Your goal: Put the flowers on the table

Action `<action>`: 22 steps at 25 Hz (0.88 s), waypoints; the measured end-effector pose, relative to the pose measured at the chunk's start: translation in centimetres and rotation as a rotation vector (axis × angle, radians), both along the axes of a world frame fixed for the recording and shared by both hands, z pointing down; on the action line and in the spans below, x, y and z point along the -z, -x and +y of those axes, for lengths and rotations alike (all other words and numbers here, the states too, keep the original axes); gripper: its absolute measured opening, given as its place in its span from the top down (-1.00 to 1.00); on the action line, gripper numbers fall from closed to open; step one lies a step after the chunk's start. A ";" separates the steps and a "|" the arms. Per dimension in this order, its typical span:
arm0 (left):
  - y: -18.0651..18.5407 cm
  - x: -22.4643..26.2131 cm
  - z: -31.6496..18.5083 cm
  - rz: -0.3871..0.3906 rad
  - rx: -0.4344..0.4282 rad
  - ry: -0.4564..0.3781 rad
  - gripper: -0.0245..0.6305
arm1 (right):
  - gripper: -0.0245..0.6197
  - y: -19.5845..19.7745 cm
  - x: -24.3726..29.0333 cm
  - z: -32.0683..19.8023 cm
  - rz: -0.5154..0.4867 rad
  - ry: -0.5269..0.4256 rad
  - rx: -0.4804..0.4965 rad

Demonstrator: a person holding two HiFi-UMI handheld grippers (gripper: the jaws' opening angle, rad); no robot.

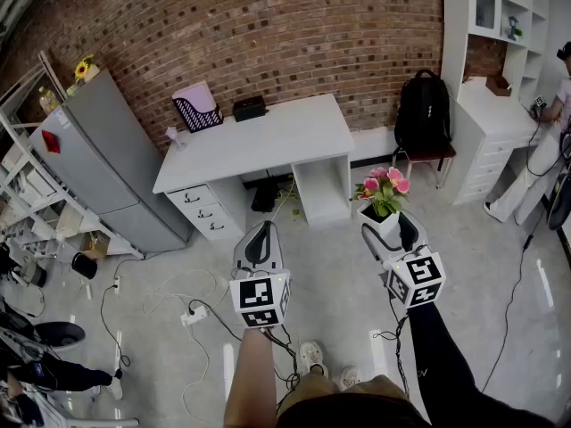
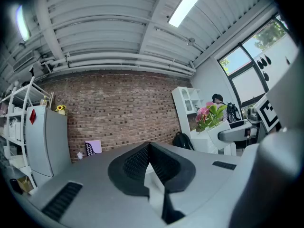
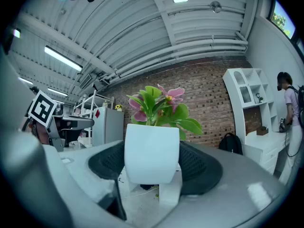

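Right tongs (image 1: 390,232) stand spread wide and are clamped on the flower pot (image 3: 152,151). A ribbed pad presses against each side of its smooth white wall, and the pink flowers (image 3: 159,103) stand upright above the rim. The pot hangs in the air over the floor, well apart from the white surface (image 1: 268,141) ahead. Left tongs (image 2: 149,161) are closed pad to pad with nothing between them, held level beside the right ones. The main risk, as I judge it, lies in that grip. The pot's wall looks slick and rounded and is held by two pads only, so a jolt or a slackened squeeze could let it slide down or tip forward and spill. A power strip (image 1: 194,314) lies on the floor between the person and the surface, a likely thing to trip on along the way. On arrival, letting go too near the edge, or before the base sits flat, could send the pot over.
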State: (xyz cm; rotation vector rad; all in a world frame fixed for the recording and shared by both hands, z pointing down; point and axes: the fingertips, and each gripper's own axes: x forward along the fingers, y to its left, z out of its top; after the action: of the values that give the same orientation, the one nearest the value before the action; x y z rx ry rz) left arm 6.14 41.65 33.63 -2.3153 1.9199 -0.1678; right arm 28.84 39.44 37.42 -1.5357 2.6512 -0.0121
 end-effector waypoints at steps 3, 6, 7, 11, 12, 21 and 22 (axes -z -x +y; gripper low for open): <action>-0.6 -0.4 1.5 -0.003 -0.002 0.003 0.90 | -0.13 -1.0 -0.3 1.4 -0.006 0.006 -0.013; -1.1 -0.5 2.6 0.003 -0.006 0.002 0.90 | -0.13 -1.6 -0.4 2.7 -0.008 0.003 -0.018; -1.3 -0.6 2.8 0.004 -0.010 0.002 0.90 | -0.13 -1.8 -0.4 3.0 -0.005 0.001 -0.019; -2.0 -0.8 3.3 0.001 -0.037 0.002 0.90 | -0.13 -1.9 -0.4 3.8 0.003 -0.007 -0.019; -2.0 -0.8 3.4 -0.001 -0.041 0.002 0.90 | -0.13 -1.8 -0.5 3.9 0.002 -0.007 -0.019; -0.5 -1.6 1.5 -0.011 -0.050 0.006 0.90 | -0.13 -0.3 -1.1 1.7 -0.019 -0.005 -0.012; -0.1 -1.7 1.0 -0.009 -0.049 0.005 0.90 | -0.13 0.2 -1.2 1.1 -0.020 -0.004 -0.011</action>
State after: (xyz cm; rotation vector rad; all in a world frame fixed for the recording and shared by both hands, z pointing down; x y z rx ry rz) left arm 6.21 42.68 35.36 -2.3583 1.8588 -0.1784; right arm 28.66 40.52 38.66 -1.5408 2.6256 -0.0222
